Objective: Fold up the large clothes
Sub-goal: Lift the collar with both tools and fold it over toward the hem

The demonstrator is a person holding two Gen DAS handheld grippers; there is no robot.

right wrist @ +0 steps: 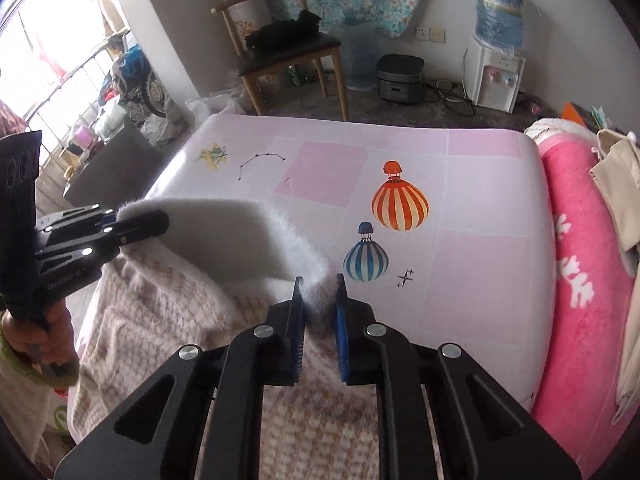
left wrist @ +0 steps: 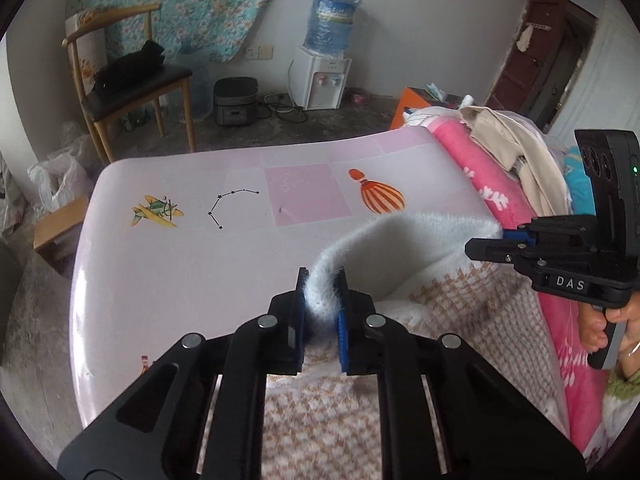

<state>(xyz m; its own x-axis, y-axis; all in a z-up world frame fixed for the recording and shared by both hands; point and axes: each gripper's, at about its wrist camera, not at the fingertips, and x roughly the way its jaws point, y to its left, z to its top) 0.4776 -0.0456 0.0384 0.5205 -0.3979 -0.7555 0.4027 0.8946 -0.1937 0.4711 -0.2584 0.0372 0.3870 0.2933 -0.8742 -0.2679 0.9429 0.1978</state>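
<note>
A fuzzy garment point(left wrist: 460, 300), white inside with a brown check pattern outside, lies on the pink mattress point(left wrist: 180, 272). Its white hem point(left wrist: 400, 236) is lifted into a band between the two grippers. My left gripper point(left wrist: 322, 276) is shut on one end of that hem. In the same view my right gripper point(left wrist: 496, 240) pinches the hem's other corner, held by a hand point(left wrist: 608, 328). In the right wrist view my right gripper point(right wrist: 318, 280) is shut on the fuzzy hem point(right wrist: 248, 236), and the left gripper point(right wrist: 132, 224) grips the far corner. The garment point(right wrist: 168, 320) sags below.
A rolled pink blanket point(right wrist: 580, 280) with beige cloth point(right wrist: 624, 192) on top lines the mattress's right side. Balloon prints point(right wrist: 400, 200) mark the sheet. On the floor beyond stand a wooden chair point(left wrist: 132, 80), a rice cooker point(left wrist: 234, 100) and a water dispenser point(left wrist: 320, 76).
</note>
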